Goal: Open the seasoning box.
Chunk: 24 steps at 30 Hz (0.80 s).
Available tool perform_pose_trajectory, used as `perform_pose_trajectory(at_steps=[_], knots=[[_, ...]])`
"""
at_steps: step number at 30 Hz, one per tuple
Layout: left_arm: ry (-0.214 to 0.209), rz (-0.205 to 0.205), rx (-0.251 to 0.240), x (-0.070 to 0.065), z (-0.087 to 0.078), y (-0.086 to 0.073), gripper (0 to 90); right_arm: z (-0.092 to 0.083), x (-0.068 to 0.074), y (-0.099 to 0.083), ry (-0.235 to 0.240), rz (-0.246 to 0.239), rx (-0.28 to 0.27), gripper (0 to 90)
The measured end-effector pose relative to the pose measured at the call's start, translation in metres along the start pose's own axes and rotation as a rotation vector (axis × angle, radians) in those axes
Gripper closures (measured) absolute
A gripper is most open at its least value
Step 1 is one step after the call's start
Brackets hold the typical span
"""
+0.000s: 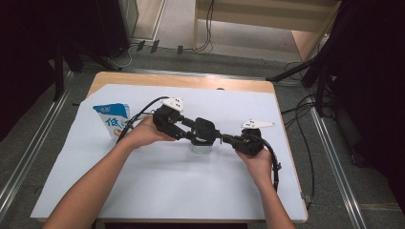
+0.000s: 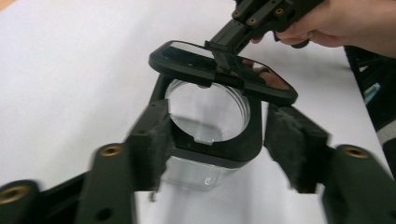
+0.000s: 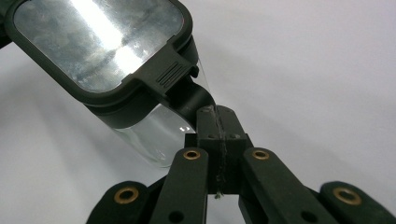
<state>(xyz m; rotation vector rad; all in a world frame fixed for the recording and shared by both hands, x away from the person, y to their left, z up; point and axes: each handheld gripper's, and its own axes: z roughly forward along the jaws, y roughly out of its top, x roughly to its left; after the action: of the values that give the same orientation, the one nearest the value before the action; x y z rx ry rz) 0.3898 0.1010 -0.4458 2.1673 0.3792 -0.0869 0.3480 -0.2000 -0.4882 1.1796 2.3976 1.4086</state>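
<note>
Well to the left of the left hand-held gripper [image 1: 191,135]: a blue-and-white milk carton [image 1: 113,119]. Left hand-held gripper half open, straddling the black collar of a clear, rounded-square plastic jar [image 2: 205,172] on the white surface [image 1: 157,191]; one pad touching, the other just off. Right hand-held gripper [image 3: 218,126] clamped shut on the front tab of the black-framed, hinged window lid [image 3: 98,42], which is tilted up. Jar probably light, stiff and slick-walled; best gripped at the collar.

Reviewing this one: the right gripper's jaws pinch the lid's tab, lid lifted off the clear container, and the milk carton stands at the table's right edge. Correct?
Not quite. The high view shows the milk carton at the table's left side. The right gripper does pinch the raised lid above the clear container.
</note>
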Motion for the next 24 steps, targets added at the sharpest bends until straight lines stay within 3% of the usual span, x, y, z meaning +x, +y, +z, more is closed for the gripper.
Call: perform_pose_trajectory(at_steps=[6, 12, 16, 24], knots=[[-0.015, -0.012, 0.037, -0.002, 0.002, 0.006, 74.9, 0.0, 0.0, 0.0, -0.003, -0.002, 0.0, 90.0], [-0.014, -0.015, 0.016, -0.007, 0.002, 0.013, 88.7, 0.0, 0.001, 0.0, -0.004, 0.001, -0.003, 90.0], [-0.017, -0.045, 0.01, -0.01, 0.004, 0.018, 90.0, 0.0, 0.001, -0.001, -0.009, 0.001, -0.003, 90.0], [-0.016, -0.051, 0.022, -0.016, 0.011, 0.028, 90.0, 0.0, 0.002, -0.001, -0.011, 0.0, -0.004, 90.0]])
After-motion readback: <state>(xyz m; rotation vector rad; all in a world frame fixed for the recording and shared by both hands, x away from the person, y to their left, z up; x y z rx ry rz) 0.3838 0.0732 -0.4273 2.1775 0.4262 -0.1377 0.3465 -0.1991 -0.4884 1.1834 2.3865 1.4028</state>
